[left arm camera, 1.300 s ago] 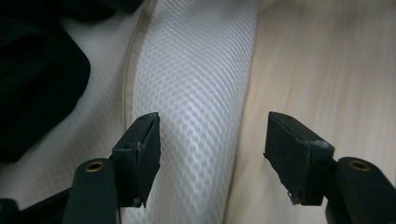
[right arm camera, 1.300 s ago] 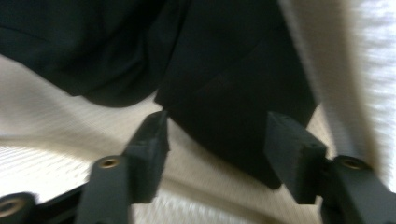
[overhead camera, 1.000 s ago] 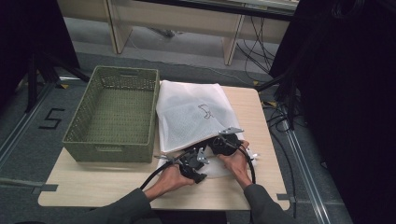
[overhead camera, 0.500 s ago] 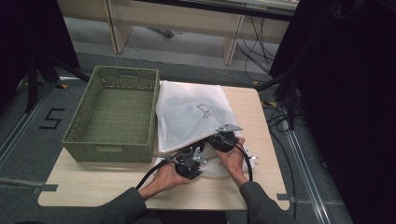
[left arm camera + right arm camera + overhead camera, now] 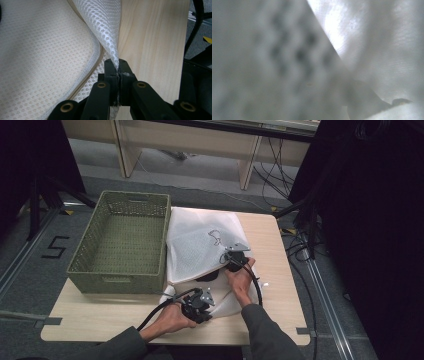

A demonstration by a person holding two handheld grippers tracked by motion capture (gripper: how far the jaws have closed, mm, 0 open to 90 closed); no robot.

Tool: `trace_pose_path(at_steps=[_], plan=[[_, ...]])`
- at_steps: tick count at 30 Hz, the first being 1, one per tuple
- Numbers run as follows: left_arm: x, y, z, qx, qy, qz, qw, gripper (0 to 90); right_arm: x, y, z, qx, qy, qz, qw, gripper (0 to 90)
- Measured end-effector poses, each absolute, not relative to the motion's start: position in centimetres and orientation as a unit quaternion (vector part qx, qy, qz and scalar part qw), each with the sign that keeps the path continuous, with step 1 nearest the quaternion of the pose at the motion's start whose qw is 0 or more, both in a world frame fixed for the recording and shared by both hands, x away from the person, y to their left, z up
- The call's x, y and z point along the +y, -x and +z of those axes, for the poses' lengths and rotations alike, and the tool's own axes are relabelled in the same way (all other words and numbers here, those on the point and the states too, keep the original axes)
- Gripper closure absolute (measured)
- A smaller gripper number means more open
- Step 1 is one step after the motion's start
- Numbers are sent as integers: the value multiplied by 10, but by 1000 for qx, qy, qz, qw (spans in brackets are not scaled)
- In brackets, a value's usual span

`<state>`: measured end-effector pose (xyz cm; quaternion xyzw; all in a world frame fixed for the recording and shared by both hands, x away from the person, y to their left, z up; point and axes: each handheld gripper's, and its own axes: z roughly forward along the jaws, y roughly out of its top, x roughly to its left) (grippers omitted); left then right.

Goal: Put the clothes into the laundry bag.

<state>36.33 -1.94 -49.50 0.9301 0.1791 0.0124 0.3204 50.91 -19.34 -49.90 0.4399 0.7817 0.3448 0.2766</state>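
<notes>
The white mesh bag point(image 5: 200, 245) lies flat on the tabletop point(image 5: 280, 270), just right of the green basket point(image 5: 120, 245), its long axis running from the near edge toward the far edge. The left hand-held gripper point(image 5: 117, 72) pinches a fold of mesh at the bag's near corner. The right hand-held gripper point(image 5: 235, 261), at the bag's near right edge, has just been closing with mesh around it (its own view is blurred). Nothing lies in the basket.

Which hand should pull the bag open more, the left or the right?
Probably the right. The left gripper is shut on the white mesh bag's edge near the table's front, anchoring it. The right gripper sits at the opening, free to lift.
</notes>
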Motion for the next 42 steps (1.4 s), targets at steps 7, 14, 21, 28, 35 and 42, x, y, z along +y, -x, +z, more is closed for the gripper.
trace_pose_path(at_steps=[7,14,21,28,35,42], plan=[[-16,-367,-492,189,-925,24,328,861,-199,-502,-493,783,-439,357,258,734],[-12,-370,-489,193,-922,38,334,855,-205,-457,-464,801,-423,380,189,556],[-11,-369,-489,196,-919,45,338,854,-188,-435,-469,820,-399,395,114,485],[-10,-368,-488,186,-923,48,334,858,-161,-449,-495,839,-365,376,145,709],[-13,-363,-495,197,-918,35,342,863,-160,-471,-494,837,-372,338,217,900],[-11,-369,-493,190,-923,50,331,860,-163,-480,-491,826,-385,343,227,841]])
